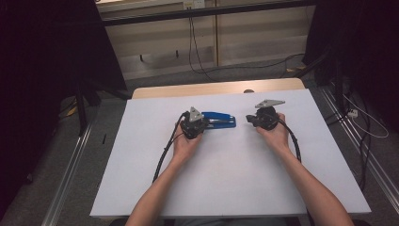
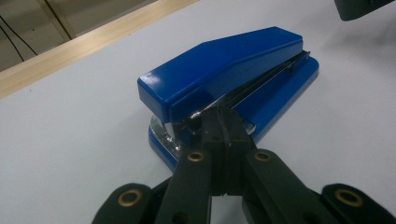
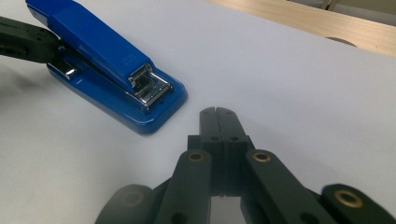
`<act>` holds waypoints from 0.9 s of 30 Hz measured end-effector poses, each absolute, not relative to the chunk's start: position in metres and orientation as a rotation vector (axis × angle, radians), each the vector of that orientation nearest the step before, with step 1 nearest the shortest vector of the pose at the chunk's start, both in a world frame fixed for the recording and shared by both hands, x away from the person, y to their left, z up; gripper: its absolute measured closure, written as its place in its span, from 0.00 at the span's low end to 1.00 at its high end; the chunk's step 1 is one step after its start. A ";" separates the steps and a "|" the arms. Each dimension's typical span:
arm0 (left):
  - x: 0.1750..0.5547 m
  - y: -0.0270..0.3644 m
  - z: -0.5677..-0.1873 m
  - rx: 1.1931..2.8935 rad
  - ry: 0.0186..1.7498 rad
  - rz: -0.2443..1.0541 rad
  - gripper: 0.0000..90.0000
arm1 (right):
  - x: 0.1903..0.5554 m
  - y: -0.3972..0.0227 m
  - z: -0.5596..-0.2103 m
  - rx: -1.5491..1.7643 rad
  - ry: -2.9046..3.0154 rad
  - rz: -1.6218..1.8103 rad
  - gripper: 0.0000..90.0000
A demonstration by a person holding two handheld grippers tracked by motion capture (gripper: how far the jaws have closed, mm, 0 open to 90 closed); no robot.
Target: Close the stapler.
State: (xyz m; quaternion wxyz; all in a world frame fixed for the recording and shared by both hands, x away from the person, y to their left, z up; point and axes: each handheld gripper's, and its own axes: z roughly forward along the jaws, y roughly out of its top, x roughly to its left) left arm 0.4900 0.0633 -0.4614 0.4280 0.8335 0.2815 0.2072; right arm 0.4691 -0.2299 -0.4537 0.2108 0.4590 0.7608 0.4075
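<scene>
So the blue stapler (image 1: pixel 219 120) lies flat on the white sheet (image 1: pixel 235 188), mid-table, with its hinged rear end right at the left gripper (image 2: pixel 219 122). That gripper's 2 jaws are pressed together, tips poking at the gap between the stapler's top and base, probably to pin it so it won't slide. The right gripper (image 3: pixel 218 114) hangs just off the stapling end, jaws pressed together too, gripping nothing, looks ready to push the head down.
</scene>
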 end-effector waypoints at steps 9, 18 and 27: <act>0.492 0.066 -0.461 2.065 0.736 0.478 0.98 | 0.468 -0.234 -0.452 1.295 2.090 1.170 0.96; 0.494 0.069 -0.460 2.054 0.746 0.455 0.93 | 0.465 -0.233 -0.454 1.284 2.070 1.189 0.79; 0.488 0.071 -0.455 2.067 0.763 0.475 0.75 | 0.459 -0.234 -0.450 1.281 2.046 1.213 0.50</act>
